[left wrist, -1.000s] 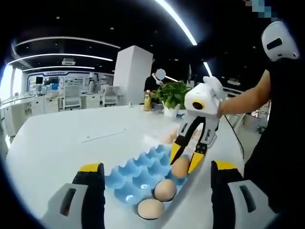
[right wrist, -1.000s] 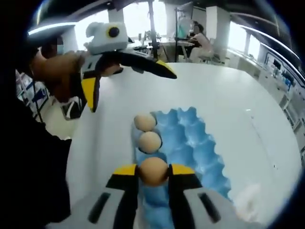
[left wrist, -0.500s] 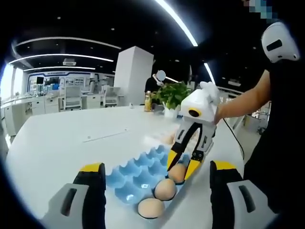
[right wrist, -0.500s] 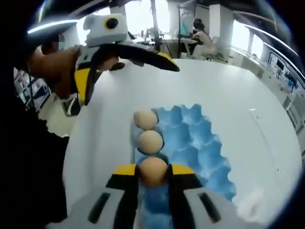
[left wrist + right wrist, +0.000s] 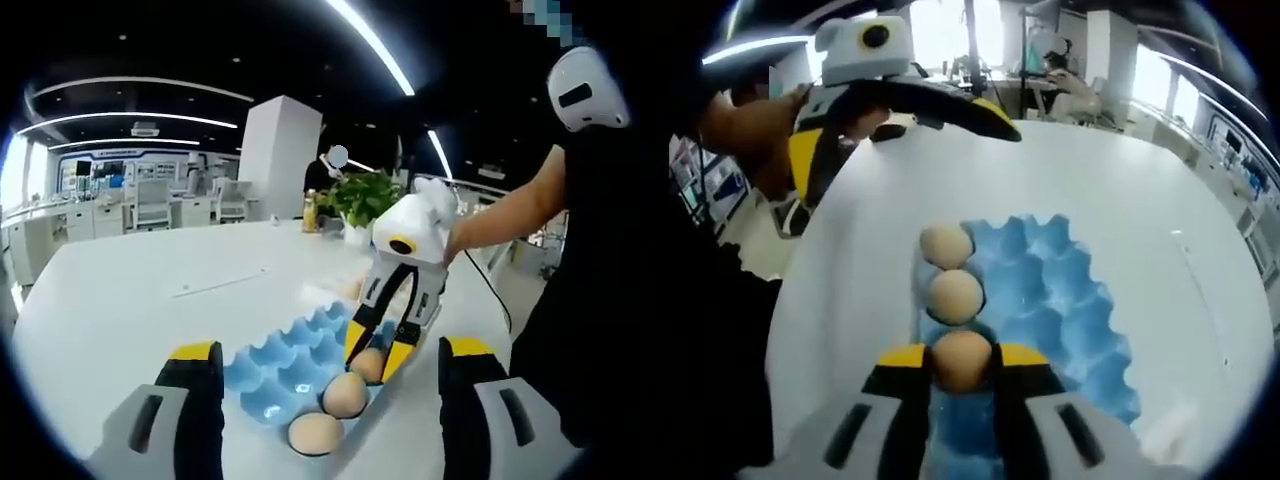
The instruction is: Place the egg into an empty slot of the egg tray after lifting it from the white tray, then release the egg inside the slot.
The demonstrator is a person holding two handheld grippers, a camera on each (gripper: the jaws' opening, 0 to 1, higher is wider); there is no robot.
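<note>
A blue egg tray lies on the white table, with two brown eggs in its near edge row. In the left gripper view my right gripper points down at the slot beside them, shut on a third egg that sits low at the tray. In the right gripper view the held egg sits between the yellow tips of my right gripper, in line with the two tray eggs. My left gripper stands open, holding nothing, and hovers beyond the tray as the left gripper.
A potted green plant and a bottle stand at the table's far side. A person's arm reaches in from the right. The table edge runs close to the tray's egg row. Bare table lies left of the tray.
My right gripper has come down with the egg, from above the tray's edge to low in the slot beside the two eggs. The left gripper has stayed open and still.
</note>
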